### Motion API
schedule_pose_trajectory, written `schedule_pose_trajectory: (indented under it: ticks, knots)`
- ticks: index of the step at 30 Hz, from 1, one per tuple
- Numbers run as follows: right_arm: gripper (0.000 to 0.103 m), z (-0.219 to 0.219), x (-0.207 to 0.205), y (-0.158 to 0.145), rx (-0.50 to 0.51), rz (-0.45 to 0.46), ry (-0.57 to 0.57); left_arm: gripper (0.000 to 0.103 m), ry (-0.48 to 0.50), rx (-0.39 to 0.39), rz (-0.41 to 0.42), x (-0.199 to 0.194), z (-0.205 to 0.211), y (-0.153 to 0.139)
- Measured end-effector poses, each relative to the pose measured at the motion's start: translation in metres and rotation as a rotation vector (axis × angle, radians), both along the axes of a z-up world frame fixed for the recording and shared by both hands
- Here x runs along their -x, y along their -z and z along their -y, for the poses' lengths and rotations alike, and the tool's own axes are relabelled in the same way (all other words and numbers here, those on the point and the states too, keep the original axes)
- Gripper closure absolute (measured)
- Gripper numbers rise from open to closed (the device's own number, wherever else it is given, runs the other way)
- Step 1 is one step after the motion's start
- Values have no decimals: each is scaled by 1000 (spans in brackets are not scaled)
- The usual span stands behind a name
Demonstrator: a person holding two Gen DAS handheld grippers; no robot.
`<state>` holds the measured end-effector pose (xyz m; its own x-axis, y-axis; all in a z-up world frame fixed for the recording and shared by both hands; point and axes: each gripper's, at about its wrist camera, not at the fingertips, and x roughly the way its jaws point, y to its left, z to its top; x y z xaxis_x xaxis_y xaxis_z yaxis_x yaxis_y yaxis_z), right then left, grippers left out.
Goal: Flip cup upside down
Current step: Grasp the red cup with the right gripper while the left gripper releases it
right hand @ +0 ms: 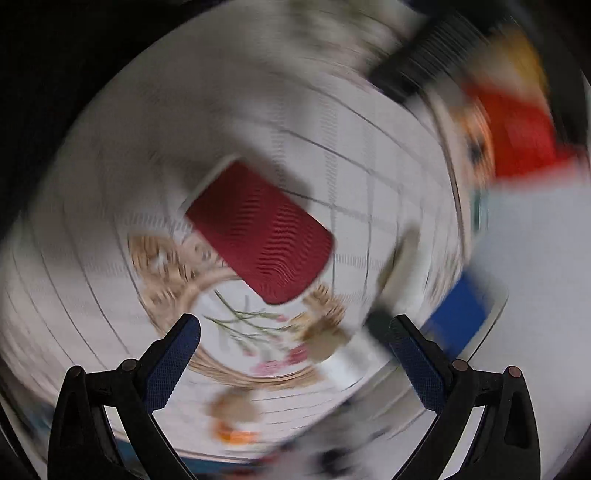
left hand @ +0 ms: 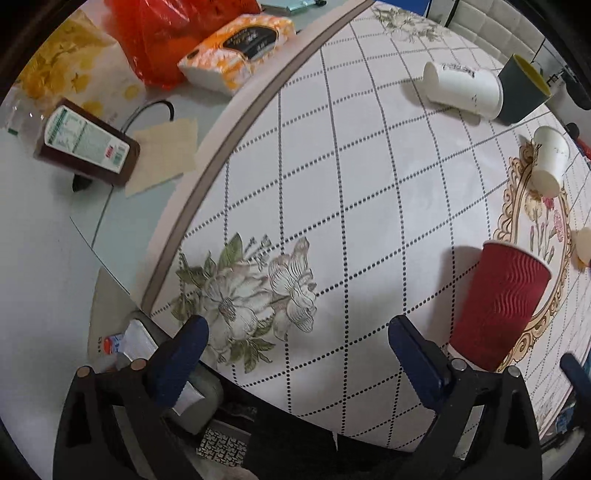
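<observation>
A red ribbed paper cup (left hand: 498, 306) stands on the patterned tablecloth (left hand: 351, 184), its wide end at the top of the left wrist view and its narrow end low by my right finger. My left gripper (left hand: 295, 332) is open and empty, hovering over the cloth with the cup just to its right. In the right wrist view, which is heavily blurred, the same red cup (right hand: 262, 232) sits ahead of my right gripper (right hand: 295, 332), which is open and empty and apart from the cup.
A white paper cup (left hand: 461, 88) lies on its side against a dark cup with a yellow inside (left hand: 524, 88). Another white cup (left hand: 550, 158) lies further right. Off the cloth sit a tissue pack (left hand: 240, 48), a red bag (left hand: 166, 33) and a brown bottle (left hand: 88, 140).
</observation>
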<state>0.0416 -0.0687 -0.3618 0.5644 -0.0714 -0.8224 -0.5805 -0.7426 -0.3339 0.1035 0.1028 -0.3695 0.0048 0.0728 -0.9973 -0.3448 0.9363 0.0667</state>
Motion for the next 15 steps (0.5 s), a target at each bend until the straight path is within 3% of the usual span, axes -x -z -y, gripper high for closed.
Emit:
schedule_pose_trajectory:
  ticks: [5, 8, 15]
  knots:
    - [0, 31, 7, 34, 136, 36, -463, 3, -2, -6, -23, 3, 1, 18]
    - [1, 46, 6, 49, 183, 59, -645, 3, 9, -16, -38, 2, 1, 27]
    - [1, 52, 3, 66, 233, 25, -804, 3, 14, -19, -51, 0, -4, 40]
